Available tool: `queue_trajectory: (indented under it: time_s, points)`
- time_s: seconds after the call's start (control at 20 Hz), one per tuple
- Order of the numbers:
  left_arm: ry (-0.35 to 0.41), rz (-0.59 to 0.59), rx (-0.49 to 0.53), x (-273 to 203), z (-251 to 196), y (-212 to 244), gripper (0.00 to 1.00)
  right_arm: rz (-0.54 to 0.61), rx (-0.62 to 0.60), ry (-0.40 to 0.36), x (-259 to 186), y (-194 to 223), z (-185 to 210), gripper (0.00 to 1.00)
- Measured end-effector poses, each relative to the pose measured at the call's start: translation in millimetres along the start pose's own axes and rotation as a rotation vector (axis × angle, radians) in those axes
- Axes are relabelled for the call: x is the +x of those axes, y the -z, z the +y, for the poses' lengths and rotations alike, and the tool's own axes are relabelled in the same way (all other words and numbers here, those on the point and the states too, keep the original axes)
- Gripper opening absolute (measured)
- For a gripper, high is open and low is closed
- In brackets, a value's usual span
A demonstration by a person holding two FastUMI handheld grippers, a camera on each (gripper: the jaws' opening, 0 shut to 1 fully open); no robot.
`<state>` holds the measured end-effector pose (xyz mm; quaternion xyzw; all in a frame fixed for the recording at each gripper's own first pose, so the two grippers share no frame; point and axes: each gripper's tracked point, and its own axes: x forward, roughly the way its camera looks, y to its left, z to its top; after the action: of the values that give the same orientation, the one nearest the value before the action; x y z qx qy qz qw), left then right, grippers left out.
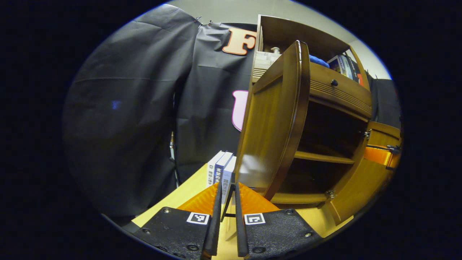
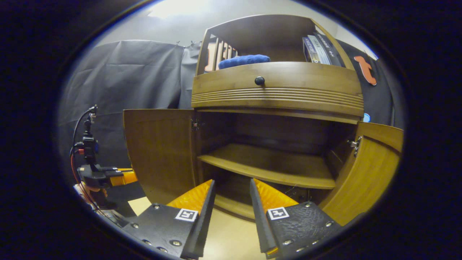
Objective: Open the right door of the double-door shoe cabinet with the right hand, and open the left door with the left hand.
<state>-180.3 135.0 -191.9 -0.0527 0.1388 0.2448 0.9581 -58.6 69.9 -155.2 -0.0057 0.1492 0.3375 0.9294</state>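
Observation:
The wooden shoe cabinet (image 2: 278, 90) stands with both doors swung out. Its left door (image 1: 270, 126) rises edge-on just past my left gripper (image 1: 227, 186), whose fingers leave only a narrow gap with nothing between them. In the right gripper view that left door (image 2: 158, 151) stands wide, and the left gripper (image 2: 122, 177) hovers beside its outer face, apart from it. The right door (image 2: 368, 169) hangs out at the right. My right gripper (image 2: 232, 182) is open and faces the bare inner shelf (image 2: 267, 164). The right door (image 1: 361, 187) and right gripper (image 1: 379, 154) lie far right.
Some upright books (image 1: 220, 169) stand on the light wooden table (image 2: 231, 234), left of the cabinet. Above the doors is a drawer with a dark knob (image 2: 259, 80). A blue cloth (image 2: 243, 60) and more books (image 2: 317, 48) rest on top.

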Motion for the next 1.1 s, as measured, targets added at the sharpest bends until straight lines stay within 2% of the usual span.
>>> queue_trajectory:
  time_s: [0.05,0.15,0.2,0.3,0.35,0.4,0.5,0.75,0.8,0.9,0.95,1.0,1.1]
  points:
    - [-0.003,0.001,0.006,1.1,2.9,-0.8,0.12,0.003,0.000,-0.005,0.8,0.6,1.4,0.53]
    - [0.000,0.001,-0.001,0.1,5.6,-1.6,0.12,0.006,-0.002,-0.014,2.4,1.5,5.3,0.53]
    - [0.000,0.003,-0.006,-0.1,6.7,-1.7,0.30,0.007,-0.003,-0.017,2.4,1.8,6.7,0.56]
    - [-0.001,0.004,-0.005,0.0,6.5,-1.9,0.13,0.011,-0.003,-0.024,3.6,3.8,9.8,0.53]
    - [-0.004,0.002,-0.001,-1.0,6.1,-2.1,0.13,0.014,-0.005,-0.026,4.3,4.8,10.2,0.56]
    - [-0.009,-0.001,0.002,-1.9,7.5,-3.1,0.30,0.017,-0.006,-0.029,3.6,6.4,11.0,0.53]
    - [-0.031,-0.011,-0.002,-4.2,12.4,-5.7,0.13,0.020,-0.005,-0.034,4.1,7.7,11.7,0.53]
    - [-0.107,-0.013,-0.044,-16.0,34.6,-5.2,0.13,0.022,0.002,-0.042,3.9,8.7,10.7,0.53]
    - [-0.127,-0.016,-0.041,-19.1,39.4,-5.1,0.22,0.022,0.004,-0.043,3.6,9.2,10.0,0.56]
    - [-0.169,-0.034,-0.038,-24.2,49.3,-9.7,0.22,0.022,0.006,-0.045,3.7,9.5,9.5,0.56]
    - [-0.177,-0.045,-0.048,-28.5,50.3,-15.7,0.17,0.025,0.005,-0.041,4.3,9.8,7.6,0.56]
    - [-0.176,-0.064,-0.066,-30.9,48.0,-22.6,0.22,0.027,0.004,-0.034,3.9,10.8,5.2,0.53]
    - [-0.191,-0.089,-0.072,-34.2,45.9,-37.6,0.22,0.026,0.013,-0.026,4.1,10.6,2.0,0.53]
